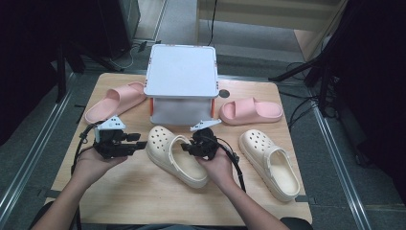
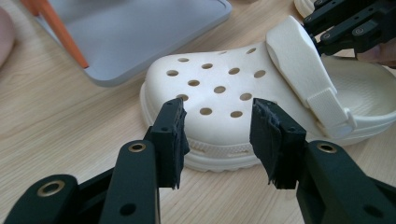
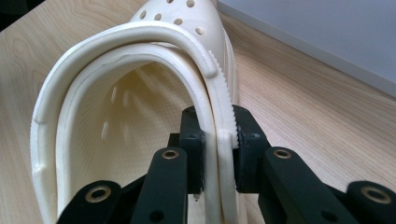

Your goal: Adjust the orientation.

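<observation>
The right gripper (image 3: 218,154) clamps its jaws on the side wall and strap of the cream clog (image 1: 174,154), just in front of the grey storage box (image 1: 182,72); the left gripper (image 2: 219,140) hangs with jaws apart at the toe; the thin rim may slip free, or the clog may swing and knock the box.

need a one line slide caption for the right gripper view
Right gripper clamps the side wall of a cream clog on the wooden table, one jaw inside the shoe, one outside.
</observation>
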`<state>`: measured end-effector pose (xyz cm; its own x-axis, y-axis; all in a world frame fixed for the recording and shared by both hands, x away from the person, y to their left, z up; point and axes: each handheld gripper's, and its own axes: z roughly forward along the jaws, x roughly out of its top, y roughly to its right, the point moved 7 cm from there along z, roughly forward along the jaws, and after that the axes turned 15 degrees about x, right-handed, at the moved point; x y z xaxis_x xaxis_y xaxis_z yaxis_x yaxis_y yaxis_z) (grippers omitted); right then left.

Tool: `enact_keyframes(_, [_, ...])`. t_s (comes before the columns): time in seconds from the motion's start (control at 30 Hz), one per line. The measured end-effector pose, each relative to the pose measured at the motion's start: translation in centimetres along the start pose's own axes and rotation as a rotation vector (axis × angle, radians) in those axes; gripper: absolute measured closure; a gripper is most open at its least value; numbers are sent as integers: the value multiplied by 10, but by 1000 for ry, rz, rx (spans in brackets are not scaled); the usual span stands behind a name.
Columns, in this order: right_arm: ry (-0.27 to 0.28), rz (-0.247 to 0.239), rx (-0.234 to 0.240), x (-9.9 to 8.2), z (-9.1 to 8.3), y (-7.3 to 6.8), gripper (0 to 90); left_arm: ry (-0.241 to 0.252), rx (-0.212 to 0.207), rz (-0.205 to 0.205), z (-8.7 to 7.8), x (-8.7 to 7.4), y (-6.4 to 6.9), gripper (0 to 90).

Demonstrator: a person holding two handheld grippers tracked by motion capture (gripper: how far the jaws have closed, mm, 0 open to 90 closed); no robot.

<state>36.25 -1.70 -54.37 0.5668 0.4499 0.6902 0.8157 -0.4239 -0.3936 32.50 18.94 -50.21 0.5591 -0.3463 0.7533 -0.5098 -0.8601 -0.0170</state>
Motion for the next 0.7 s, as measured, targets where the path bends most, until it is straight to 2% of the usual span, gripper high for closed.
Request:
enact_keyframes(0.1, [-1,-2,-17,-3,0,3,770,-6,-11,11,5,2,4,552])
enact_keyframes(0.2, [0,4,-10,-5,0,6,757,-4,-13,12,7,3,5,554])
enact_keyframes(0.33, [42,19,9,-2,-5,6,624,-11,-19,20,10,3,7,556])
enact_keyframes(0.4, [46,20,12,-1,-8,5,616,-12,-19,20,10,3,6,564])
enact_keyframes(0.5, [51,-20,9,-1,-26,-3,585,-22,-29,8,10,1,6,610])
enact_keyframes(0.63, [67,-38,18,-2,-40,-8,630,-29,-27,11,10,-2,7,661])
enact_keyframes(0.7, [78,-15,42,-5,-49,-10,746,-45,-18,13,13,-5,7,697])
